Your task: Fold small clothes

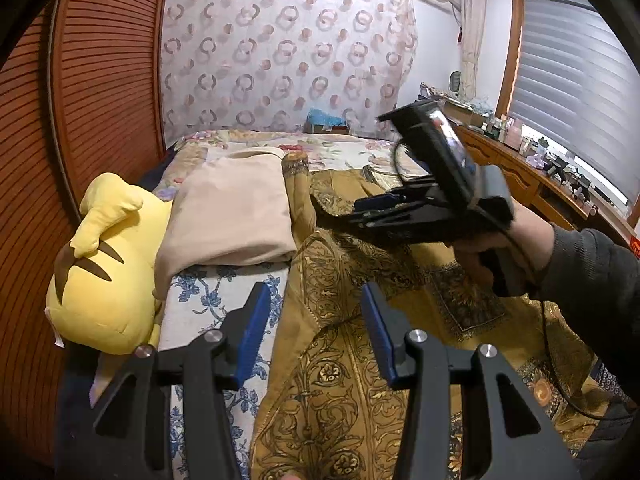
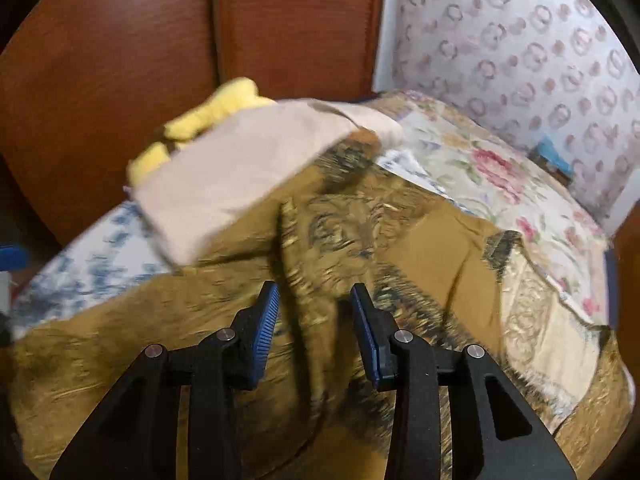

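Both tongs, left tongs (image 1: 312,332) and right tongs (image 2: 314,328), hover part-open and empty over the rumpled mustard-gold ornate-print cloth (image 1: 344,380) on the bed (image 1: 224,316), apparently between folds; next, each likely needs an edge to pinch, the folded beige garment (image 1: 236,216) resting at eleven o'clock.

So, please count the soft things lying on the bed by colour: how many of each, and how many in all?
Yellow: 1, the yellow plush toy
Beige: 1, the plain beige folded cloth
Gold-brown: 1, the gold-brown patterned garment
Total: 3
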